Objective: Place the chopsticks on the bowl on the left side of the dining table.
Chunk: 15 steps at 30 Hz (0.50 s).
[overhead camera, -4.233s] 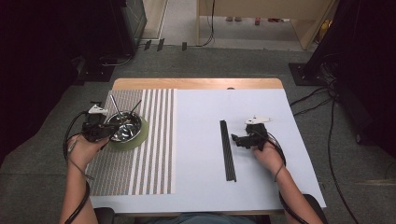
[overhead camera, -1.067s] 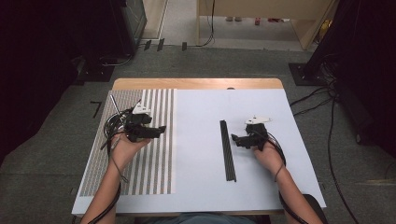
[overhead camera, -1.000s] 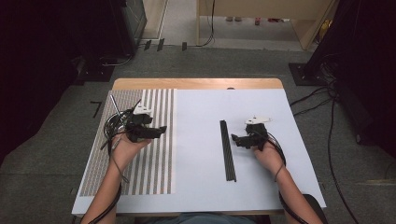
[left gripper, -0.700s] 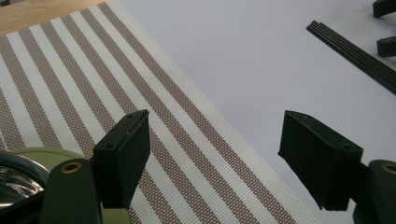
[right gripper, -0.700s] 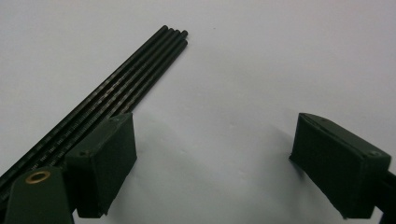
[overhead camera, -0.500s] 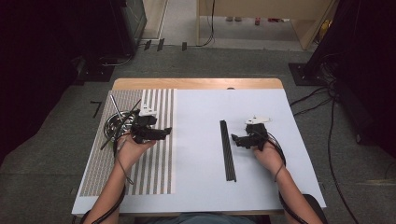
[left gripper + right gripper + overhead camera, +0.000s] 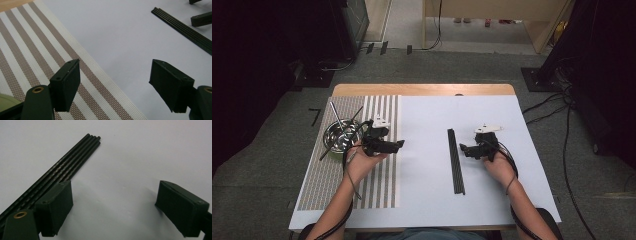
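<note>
The bundle of thin black rods [image 7: 455, 161] lies on the white sheet [image 7: 427, 200] near the middle of the table, its long axis running from the near edge toward the far edge in the high view. It sits between the two hands but far closer to the right one: the right gripper [image 7: 466, 149] points leftward at the rods, its tips just beside their right flank. The left gripper [image 7: 398, 145] is well apart from them, out over the right edge of the striped mat [image 7: 319, 185], pointing right across bare white sheet toward the rods.

In the right gripper view the rods [image 7: 63, 167] run diagonally past the left jaw and away to the far upper middle, so they lie off to one side of the gap, not in it. Both right jaws stand wide apart with only white sheet between them. The left jaws are likewise spread wide and hold nothing; in the left gripper view the rods [image 7: 183, 31] cross the far upper right corner.

A metal bowl [image 7: 339, 135] with sticks resting in it stands on the mat to the left of the left hand.

No brand, label or readable writing appears on anything.
</note>
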### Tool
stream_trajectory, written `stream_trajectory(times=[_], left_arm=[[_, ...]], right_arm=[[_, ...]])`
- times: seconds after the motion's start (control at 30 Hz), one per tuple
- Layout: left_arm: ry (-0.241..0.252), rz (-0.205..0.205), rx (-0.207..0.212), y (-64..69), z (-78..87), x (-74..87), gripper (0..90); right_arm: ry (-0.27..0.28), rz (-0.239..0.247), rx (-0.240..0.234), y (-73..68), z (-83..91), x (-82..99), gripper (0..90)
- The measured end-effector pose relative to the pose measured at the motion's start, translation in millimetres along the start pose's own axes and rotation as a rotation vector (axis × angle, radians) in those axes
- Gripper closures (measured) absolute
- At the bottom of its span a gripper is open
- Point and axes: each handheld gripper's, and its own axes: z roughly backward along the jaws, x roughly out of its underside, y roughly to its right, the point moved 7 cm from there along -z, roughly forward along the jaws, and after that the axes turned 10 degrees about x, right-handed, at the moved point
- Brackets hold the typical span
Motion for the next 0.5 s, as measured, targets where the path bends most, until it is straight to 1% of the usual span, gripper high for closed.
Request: stream_trajectory(times=[0.2, 0.37, 0.5], left_arm=[[-0.001, 0.001, 0.015, 5.6, -6.0, -0.6, 24.9], [-0.008, -0.011, 0.018, 10.0, -11.3, -0.4, 25.0], [-0.005, 0.002, 0.029, 14.5, -15.5, -1.0, 24.9]], right_arm=[[0.0, 0.0, 0.0, 0.0, 0.0, 0.0, 13.6], [0.0, 0.0, 0.0, 0.0, 0.0, 0.0, 13.6], [0.0, 0.001, 0.0, 0.0, 0.0, 0.0, 13.6]])
